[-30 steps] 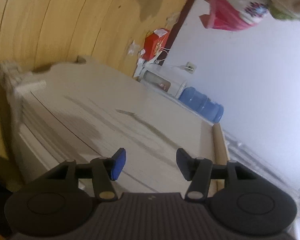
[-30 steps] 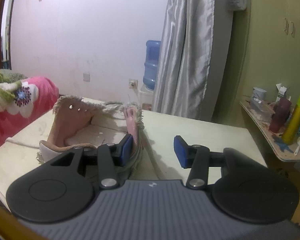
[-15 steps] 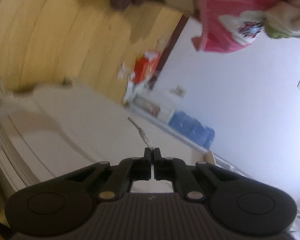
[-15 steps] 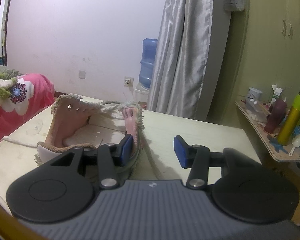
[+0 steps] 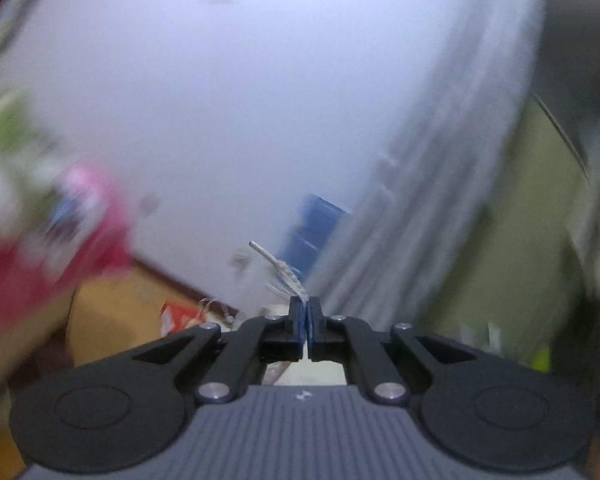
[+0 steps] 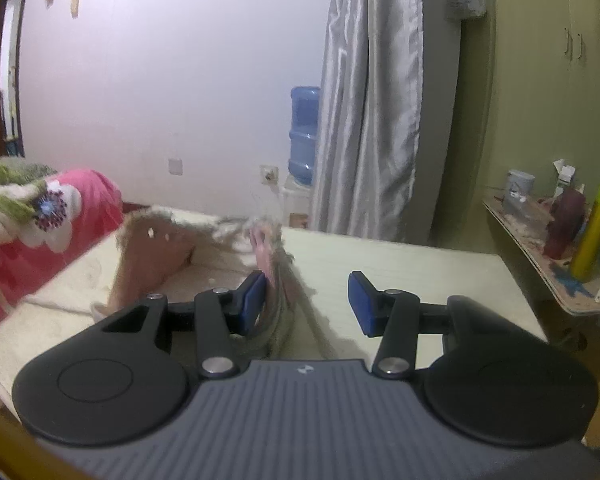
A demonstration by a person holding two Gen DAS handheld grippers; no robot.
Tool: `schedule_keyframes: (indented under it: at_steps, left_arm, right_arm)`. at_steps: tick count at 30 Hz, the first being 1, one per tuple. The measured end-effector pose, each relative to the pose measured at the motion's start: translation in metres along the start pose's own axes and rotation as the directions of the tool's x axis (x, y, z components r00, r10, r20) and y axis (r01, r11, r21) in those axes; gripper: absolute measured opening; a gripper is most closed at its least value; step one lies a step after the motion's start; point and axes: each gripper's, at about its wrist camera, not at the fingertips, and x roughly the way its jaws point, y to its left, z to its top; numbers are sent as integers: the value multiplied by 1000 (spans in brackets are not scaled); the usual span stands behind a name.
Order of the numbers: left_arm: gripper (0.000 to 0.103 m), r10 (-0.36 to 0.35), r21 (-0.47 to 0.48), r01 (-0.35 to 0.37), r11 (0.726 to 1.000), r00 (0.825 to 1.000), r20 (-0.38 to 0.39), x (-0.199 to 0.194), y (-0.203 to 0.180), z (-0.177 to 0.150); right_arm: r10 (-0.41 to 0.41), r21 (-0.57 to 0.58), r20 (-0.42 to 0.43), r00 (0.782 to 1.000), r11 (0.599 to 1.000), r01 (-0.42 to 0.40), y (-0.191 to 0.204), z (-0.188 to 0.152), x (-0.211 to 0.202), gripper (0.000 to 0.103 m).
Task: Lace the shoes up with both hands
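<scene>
Left gripper (image 5: 304, 312): the 2 blue pads are pressed together, clamped on a shoelace (image 5: 278, 266). The lace end sticks up and to the left out of the pinch, frayed near the pads, with a stiff pale tip at its far end. The left wrist view is heavily smeared; behind the lace only a white wall, a blue water bottle (image 5: 318, 224), a grey curtain and a pink-red blanket (image 5: 40, 252) at left can be made out.

Right gripper (image 6: 305, 304): jaws spread wide, nothing between them. It hovers low over the pale wooden table (image 6: 420, 264).

Shoe (image 6: 168, 256): lies on the table, left of centre in the right wrist view, pinkish-tan with fluffy, frayed edges and small eyelet holes visible along its left flap. Its opening faces the camera, and the light insole shows inside. The right flap of the shoe sits just beside the right gripper's left finger (image 6: 252, 294); whether they touch cannot be told, as the flap is blurred.

Background, right wrist view: the blue water bottle (image 6: 304, 132) stands by the wall next to the grey curtain (image 6: 372, 100). A pink blanket (image 6: 56, 220) with a flower pattern is at left. A cluttered shelf (image 6: 540, 248) at right carries a yellow-green can (image 6: 594, 232), a dark red bottle and small containers.
</scene>
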Motion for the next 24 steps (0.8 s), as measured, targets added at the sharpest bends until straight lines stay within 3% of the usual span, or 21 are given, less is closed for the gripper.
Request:
schedule_keyframes:
  at_steps: [2,4,7,9,11,13,16,22,24]
  left_arm:
    - [2,-48,151,54,987,998,-39,16,-40,14]
    - [2,-90,296,111,949,992,-85,33,-81,29]
    - [2,-140,499,198,843,978,-152,59,-142,40]
    - [2,-150,557,254,791,963,-226,72,-162,32]
    - [2,-150,590,311,745,940,-307,83,-177,23]
    - [3,-144,616,370,695,911,-386,95,-192,13]
    - [3,-123,639,459,617,858,-498,112,-215,-1]
    - [3,-43,631,633,450,721,-692,147,-261,-29]
    - [3,8,626,656,420,687,-726,154,-260,-34]
  right_arm:
    - [1,9,35,999,1000,-2,-3,7,-1,45]
    - [25,15,25,999,1000,-25,-7,14,6,48]
    - [82,77,-33,996,994,-79,-17,15,25,50]
    - [121,130,-68,990,985,-111,-23,14,39,49]
    - [122,178,-42,992,977,-113,-30,11,40,49]
    - [125,243,-14,992,963,-118,-40,5,39,49]
    - [179,388,29,983,904,-176,-59,-11,41,49]
    - [191,491,77,979,847,-204,-75,-28,46,49]
    - [213,530,87,973,817,-227,-81,-32,49,49]
